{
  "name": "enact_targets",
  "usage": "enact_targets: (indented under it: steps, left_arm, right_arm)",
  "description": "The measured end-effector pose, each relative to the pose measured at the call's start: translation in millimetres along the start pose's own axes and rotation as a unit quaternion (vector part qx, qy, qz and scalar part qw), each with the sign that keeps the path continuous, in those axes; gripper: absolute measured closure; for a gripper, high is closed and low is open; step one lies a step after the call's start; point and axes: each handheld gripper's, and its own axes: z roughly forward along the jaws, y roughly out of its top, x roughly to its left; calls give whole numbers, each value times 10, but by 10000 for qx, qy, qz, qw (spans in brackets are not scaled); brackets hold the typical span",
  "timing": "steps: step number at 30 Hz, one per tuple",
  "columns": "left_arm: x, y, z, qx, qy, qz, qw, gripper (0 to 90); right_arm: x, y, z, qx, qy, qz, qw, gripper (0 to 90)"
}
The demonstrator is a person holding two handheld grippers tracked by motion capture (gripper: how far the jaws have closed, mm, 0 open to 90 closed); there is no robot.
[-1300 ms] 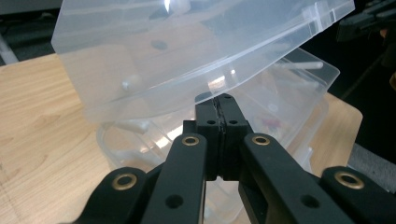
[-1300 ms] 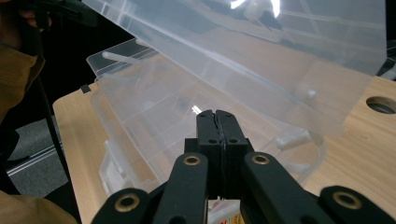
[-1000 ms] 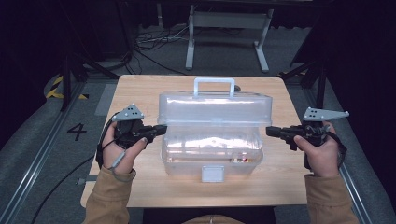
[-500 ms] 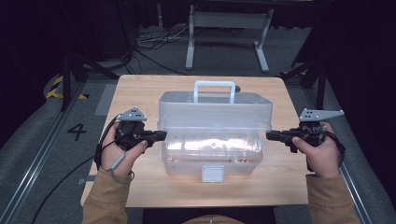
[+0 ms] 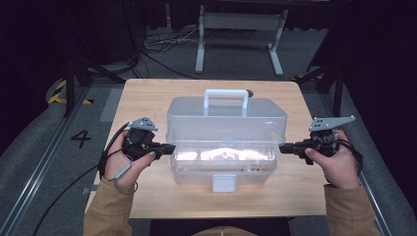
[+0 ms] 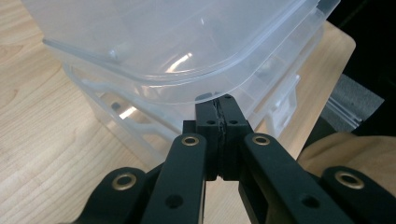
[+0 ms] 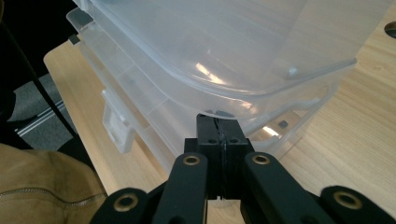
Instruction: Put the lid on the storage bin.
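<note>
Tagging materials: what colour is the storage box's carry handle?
The carry handle is white, on a clear box; high view shows it best.

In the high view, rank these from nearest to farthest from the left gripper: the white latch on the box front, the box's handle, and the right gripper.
From the left gripper, at the left end of the clear box:
1. The white latch, at the middle of the box's front, toward the person.
2. The handle, on top of the lid at the far side.
3. The right gripper, at the box's opposite end.
</note>
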Motion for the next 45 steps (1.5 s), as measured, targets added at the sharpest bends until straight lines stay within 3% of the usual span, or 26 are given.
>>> enact_targets:
  steps: [17, 45]
  left_arm:
    - [-5, -13, 64, 623, -87, 143, 9979, 895]
    - [-23, -45, 197, 1447, -200, 329, 9887, 893]
  right_arm:
    - [28, -14, 74, 598, 72, -68, 9982, 897]
    - [41, -59, 209, 1401, 245, -205, 9896, 893]
